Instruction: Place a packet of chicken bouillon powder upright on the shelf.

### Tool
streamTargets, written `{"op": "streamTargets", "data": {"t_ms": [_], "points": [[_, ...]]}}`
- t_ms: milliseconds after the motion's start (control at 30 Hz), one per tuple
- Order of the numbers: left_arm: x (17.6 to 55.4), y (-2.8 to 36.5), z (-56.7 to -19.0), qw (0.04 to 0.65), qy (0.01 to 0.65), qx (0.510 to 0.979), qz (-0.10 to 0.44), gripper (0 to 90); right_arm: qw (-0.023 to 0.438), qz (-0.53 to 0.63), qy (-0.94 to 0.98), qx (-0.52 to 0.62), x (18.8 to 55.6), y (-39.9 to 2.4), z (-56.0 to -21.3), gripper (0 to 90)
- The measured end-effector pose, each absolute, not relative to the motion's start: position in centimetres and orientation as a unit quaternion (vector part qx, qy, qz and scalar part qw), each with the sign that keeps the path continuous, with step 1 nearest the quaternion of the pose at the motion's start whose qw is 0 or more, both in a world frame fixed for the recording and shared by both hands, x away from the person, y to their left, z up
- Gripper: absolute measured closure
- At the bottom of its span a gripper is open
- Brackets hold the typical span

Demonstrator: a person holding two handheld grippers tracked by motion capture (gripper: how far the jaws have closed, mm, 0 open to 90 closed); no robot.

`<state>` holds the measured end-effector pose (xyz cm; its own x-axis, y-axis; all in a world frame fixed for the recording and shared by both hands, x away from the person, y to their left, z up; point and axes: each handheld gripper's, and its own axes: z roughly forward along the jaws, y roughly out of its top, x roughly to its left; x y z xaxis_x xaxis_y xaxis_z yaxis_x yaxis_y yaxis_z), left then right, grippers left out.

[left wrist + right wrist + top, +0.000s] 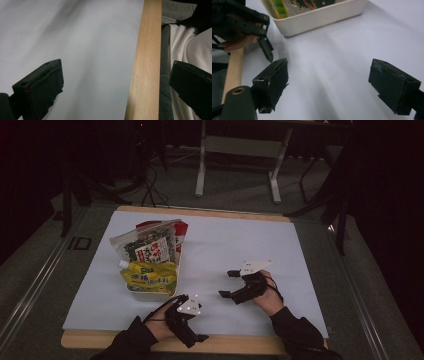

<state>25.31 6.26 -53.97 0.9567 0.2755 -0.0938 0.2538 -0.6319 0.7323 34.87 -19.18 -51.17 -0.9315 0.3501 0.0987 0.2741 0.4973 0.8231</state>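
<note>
A white tray (148, 292) stands on the left of the white-covered table and holds snack packets: a yellow one (150, 276) in front, a green and white one (150, 245) behind it, and a red one (183, 228) at the back. My left gripper (196, 339) is at the front edge, right of the tray's near corner, and it is open (116, 82) over the wooden rim with nothing between its jaws. My right gripper (227, 284) is open to the right of the tray, low over bare sheet. Its jaws (328, 85) point towards the tray (319, 18) and hold nothing.
A wooden strip (147, 62) runs along the table's front edge (225, 345), with white cloth (185, 42) beyond it. One finger (267, 51) of the left gripper shows close to the tray's corner. A desk frame (200, 170) stands on the floor behind the table.
</note>
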Motion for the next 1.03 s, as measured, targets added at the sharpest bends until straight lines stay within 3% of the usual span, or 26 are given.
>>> {"op": "streamTargets", "data": {"t_ms": [1033], "points": [[25.3, 6.4, -54.0, 0.409, 0.149, 0.900, 0.012, 1.0, 0.081, 0.451, 0.861, 0.221, 31.4, -25.0, -53.8, 15.0]]}}
